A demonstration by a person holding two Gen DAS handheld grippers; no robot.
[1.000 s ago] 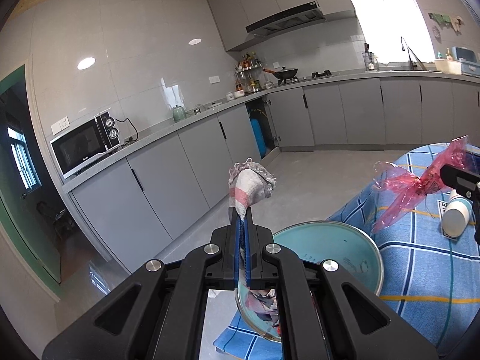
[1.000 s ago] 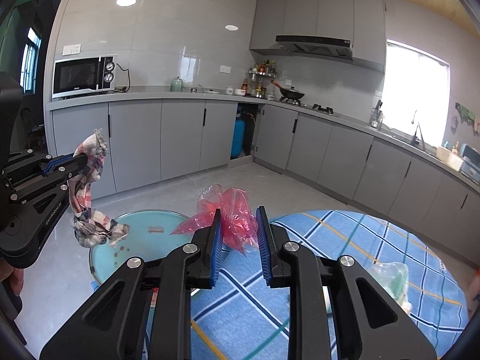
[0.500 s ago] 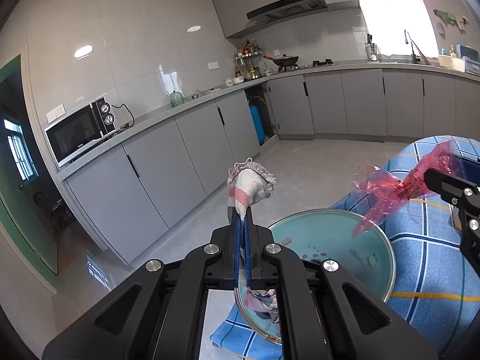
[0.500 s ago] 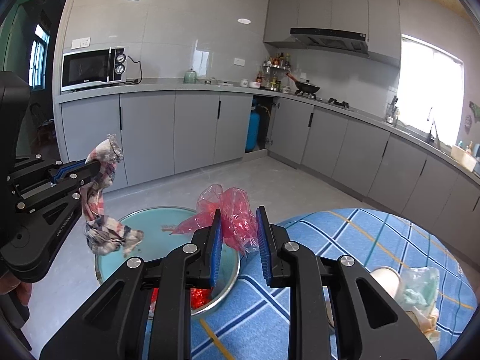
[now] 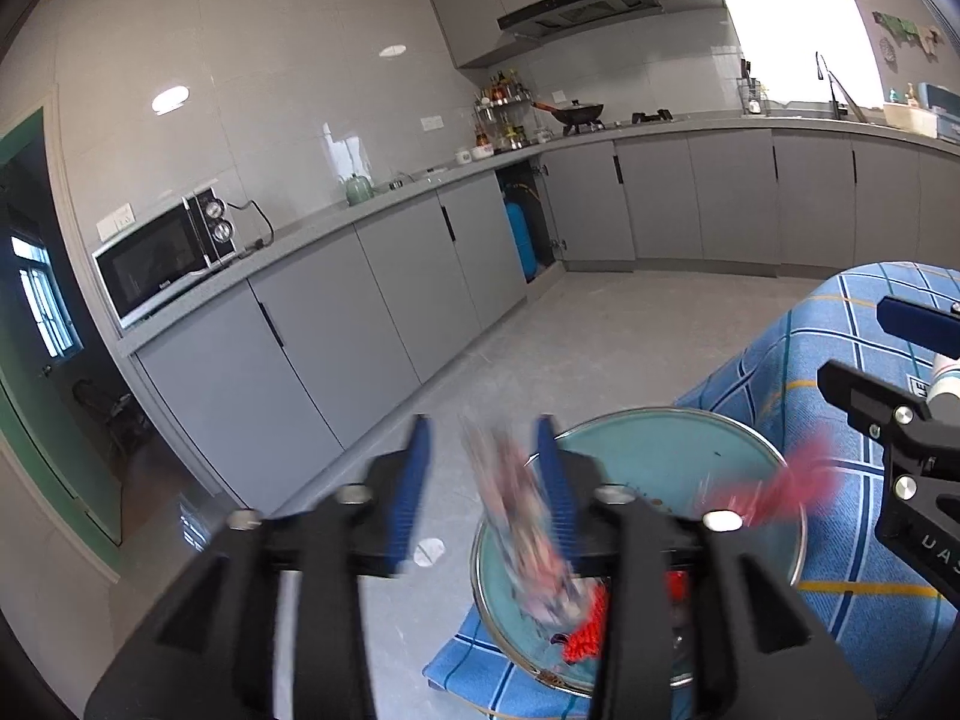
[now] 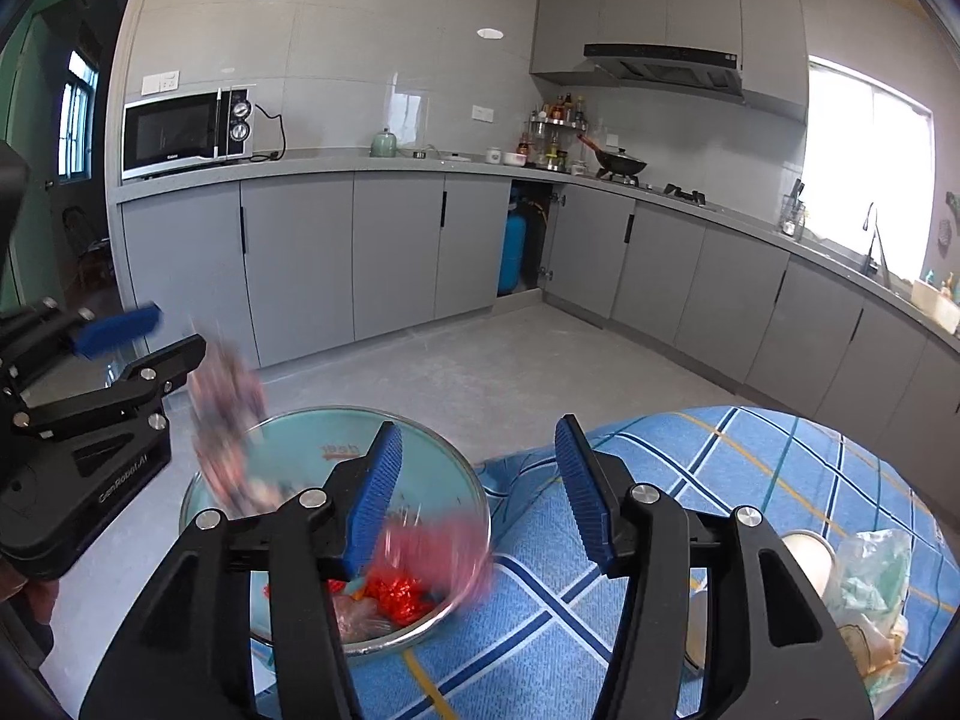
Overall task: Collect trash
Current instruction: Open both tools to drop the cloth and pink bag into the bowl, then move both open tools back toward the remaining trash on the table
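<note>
Both claws have just sprung open: the rag drops past the left claw, the pink bag below the right claw, into the bowl holding red scraps.

We are seeing the checked rag only as a blurred streak between the left claw's parted blue pads, which have just been opening, so we cannot tell whether it is touching either one. The red plastic bag is smearing the same way over the metal basin, below the right claw, whose jaws have also just been opening. The basin's near rim is hiding behind the claw bodies, and the crumpled bag is being cut off by the picture's edge.
</note>
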